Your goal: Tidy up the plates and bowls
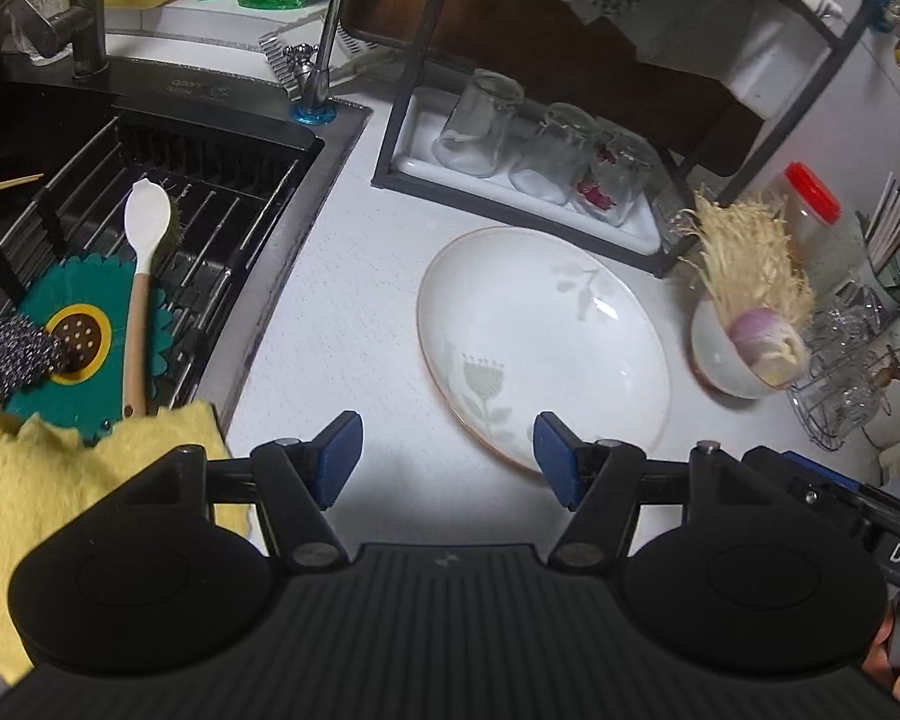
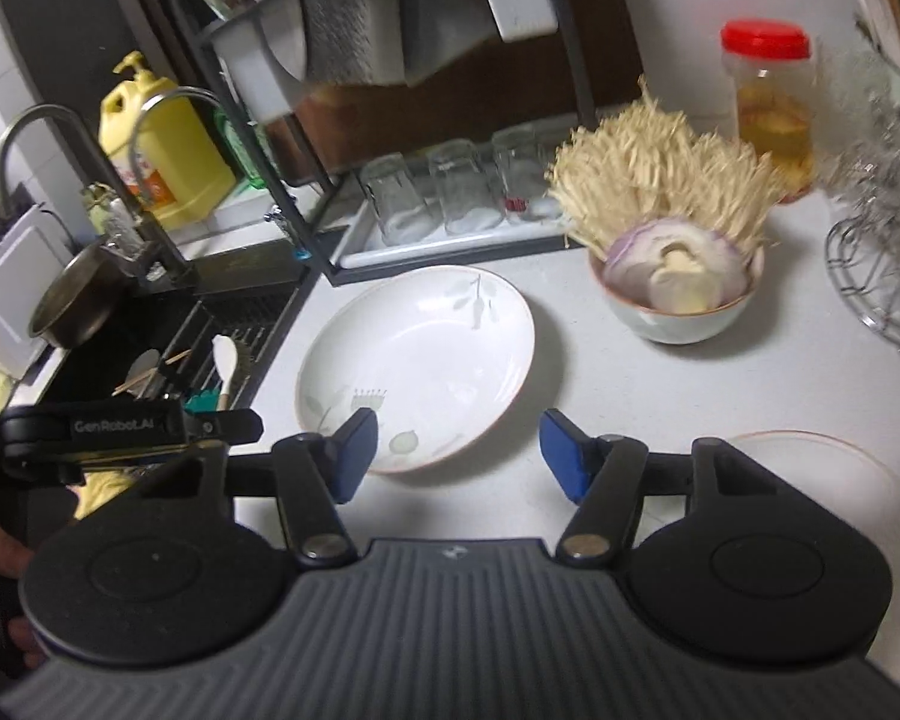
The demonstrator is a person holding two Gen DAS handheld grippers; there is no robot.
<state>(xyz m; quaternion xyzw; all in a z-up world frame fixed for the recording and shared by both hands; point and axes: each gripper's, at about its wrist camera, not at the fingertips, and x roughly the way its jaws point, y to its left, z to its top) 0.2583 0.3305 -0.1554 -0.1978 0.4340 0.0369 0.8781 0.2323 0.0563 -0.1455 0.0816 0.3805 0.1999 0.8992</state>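
A white deep plate with a grey flower print [image 1: 540, 342] lies on the white counter; it also shows in the right wrist view [image 2: 426, 354]. A small bowl holding enoki mushrooms and a cut onion [image 1: 726, 360] stands right of it, also in the right wrist view [image 2: 678, 312]. Another white plate's rim [image 2: 822, 462] shows by my right gripper. My left gripper [image 1: 447, 459] is open and empty, its right finger over the plate's near edge. My right gripper [image 2: 459, 453] is open and empty, just in front of the plate.
A black sink [image 1: 150, 228] with a drain rack, spoon and green mat lies left. A yellow cloth [image 1: 60, 480] drapes its edge. A black dish rack with upturned glasses [image 1: 546, 162] stands behind the plate. A red-lidded jar [image 2: 774, 108] and a wire holder [image 2: 882, 276] are at right.
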